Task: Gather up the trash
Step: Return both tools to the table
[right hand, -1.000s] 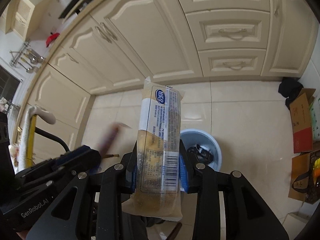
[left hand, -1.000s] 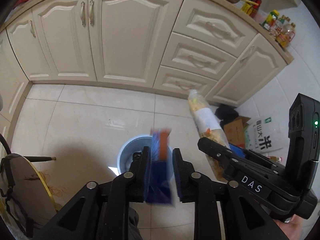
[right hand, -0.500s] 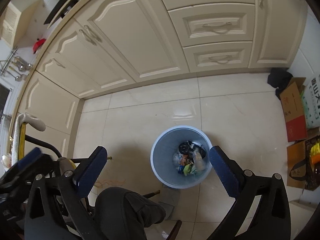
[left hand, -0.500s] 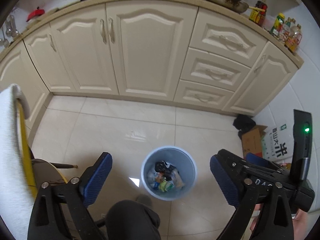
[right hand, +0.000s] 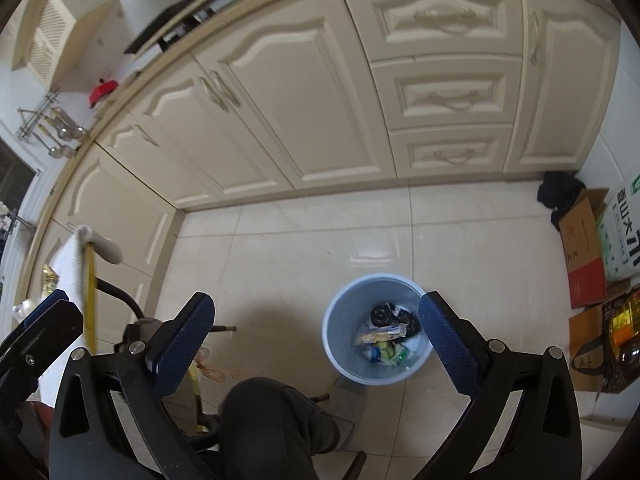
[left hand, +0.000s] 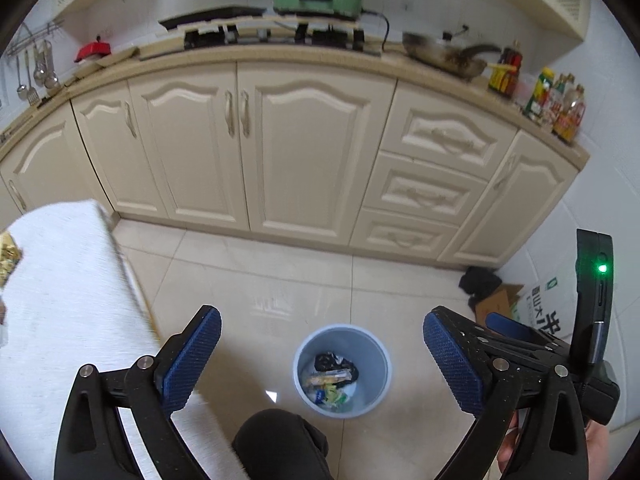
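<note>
A light blue trash bin (left hand: 344, 334) stands on the tiled floor in front of the person's knee (left hand: 280, 440), with several wrappers (left hand: 330, 380) lying inside it. High above it, my left gripper (left hand: 322, 360) has its jaws opening wide, with nothing between the blue pads. In the right wrist view the bin (right hand: 372, 284) sits right of centre, its wrappers (right hand: 384, 338) showing. My right gripper (right hand: 316, 344) hangs open and empty above the floor, its right pad over the bin's edge. The left gripper's body (right hand: 36, 332) shows at the far left.
A table with a white cloth (left hand: 60, 300) fills the left, a gold wrapper (left hand: 8, 256) at its edge. Cream cabinets (left hand: 312, 152) line the back. Cardboard boxes (right hand: 584, 248), a rice bag (left hand: 552, 308), a black cloth (left hand: 480, 280) and an oil bottle (right hand: 628, 328) crowd the right wall.
Both grippers opened and let go: the blue packet and the long bread wrapper dropped into the bin. Both grippers then rose, and the left one swung up until the countertop came into view.
</note>
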